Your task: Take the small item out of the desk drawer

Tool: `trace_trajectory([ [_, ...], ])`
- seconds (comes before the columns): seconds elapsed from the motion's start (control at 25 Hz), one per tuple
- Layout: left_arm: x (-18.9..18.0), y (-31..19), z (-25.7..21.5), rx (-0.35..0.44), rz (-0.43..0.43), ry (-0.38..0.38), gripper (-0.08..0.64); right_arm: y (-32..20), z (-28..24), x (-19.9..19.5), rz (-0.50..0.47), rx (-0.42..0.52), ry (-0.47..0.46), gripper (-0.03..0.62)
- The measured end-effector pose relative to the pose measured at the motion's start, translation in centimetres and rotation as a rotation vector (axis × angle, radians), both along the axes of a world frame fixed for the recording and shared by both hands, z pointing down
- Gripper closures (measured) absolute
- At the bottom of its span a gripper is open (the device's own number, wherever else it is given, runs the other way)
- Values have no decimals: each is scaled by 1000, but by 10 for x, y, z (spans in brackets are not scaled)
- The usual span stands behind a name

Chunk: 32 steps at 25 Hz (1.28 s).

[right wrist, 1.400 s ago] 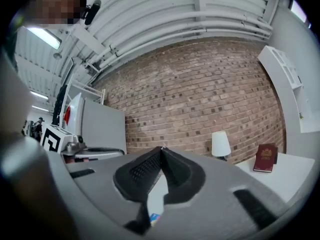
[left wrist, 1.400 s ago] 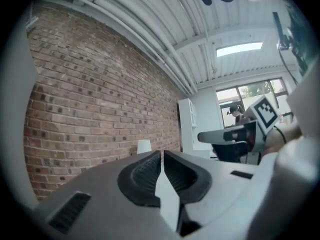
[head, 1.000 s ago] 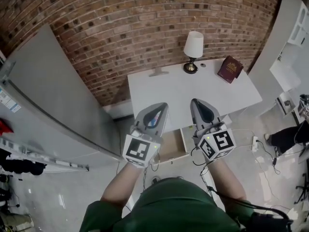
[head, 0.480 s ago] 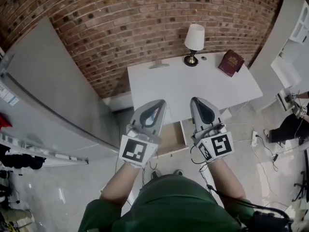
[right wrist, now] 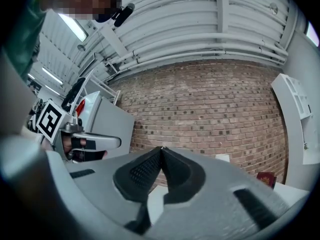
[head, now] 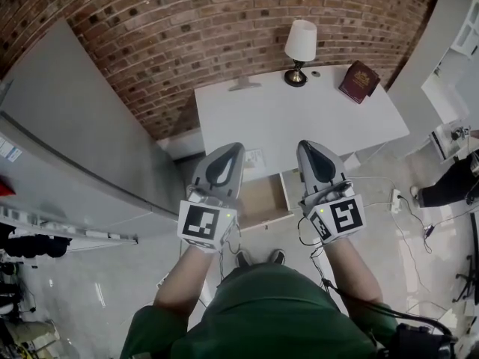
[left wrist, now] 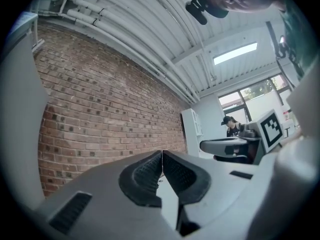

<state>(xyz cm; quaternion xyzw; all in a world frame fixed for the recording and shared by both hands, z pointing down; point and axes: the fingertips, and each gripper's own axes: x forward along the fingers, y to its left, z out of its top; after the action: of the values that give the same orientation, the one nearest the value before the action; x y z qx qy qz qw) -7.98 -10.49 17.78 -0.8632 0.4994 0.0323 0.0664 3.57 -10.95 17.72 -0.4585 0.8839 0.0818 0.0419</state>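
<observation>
In the head view a white desk (head: 299, 122) stands against the brick wall. Its drawer (head: 263, 200) is pulled open at the front edge, showing a bare wooden bottom. A small white thing (head: 254, 156) shows at the drawer's far end; whether it lies inside I cannot tell. My left gripper (head: 228, 149) hovers over the drawer's left side and my right gripper (head: 310, 146) just right of it. Both are raised and level. In the gripper views, the left gripper (left wrist: 162, 152) and the right gripper (right wrist: 161, 148) have their pads pressed together with nothing between them.
A white lamp (head: 301, 43), a small round disc (head: 314, 73) and a dark red book (head: 358, 82) sit at the desk's back. A tall grey cabinet (head: 75, 148) stands to the left. A power strip with cables (head: 394, 200) and a seated person (head: 449, 189) are at the right.
Both grippers have drawn back a little toward me, the left one shifting left. More of the open drawer now shows between them. Both stay shut and empty.
</observation>
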Motion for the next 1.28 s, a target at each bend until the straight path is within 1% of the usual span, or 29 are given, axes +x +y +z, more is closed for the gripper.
trace_trajectory([
  [0.32,-3,-3,4,-3,2,19,552,1,3,-5,1,13,43,591],
  [1.28,-13,-22,12,-31,14,36,552,-15,12,-4,35,-28,35,592],
])
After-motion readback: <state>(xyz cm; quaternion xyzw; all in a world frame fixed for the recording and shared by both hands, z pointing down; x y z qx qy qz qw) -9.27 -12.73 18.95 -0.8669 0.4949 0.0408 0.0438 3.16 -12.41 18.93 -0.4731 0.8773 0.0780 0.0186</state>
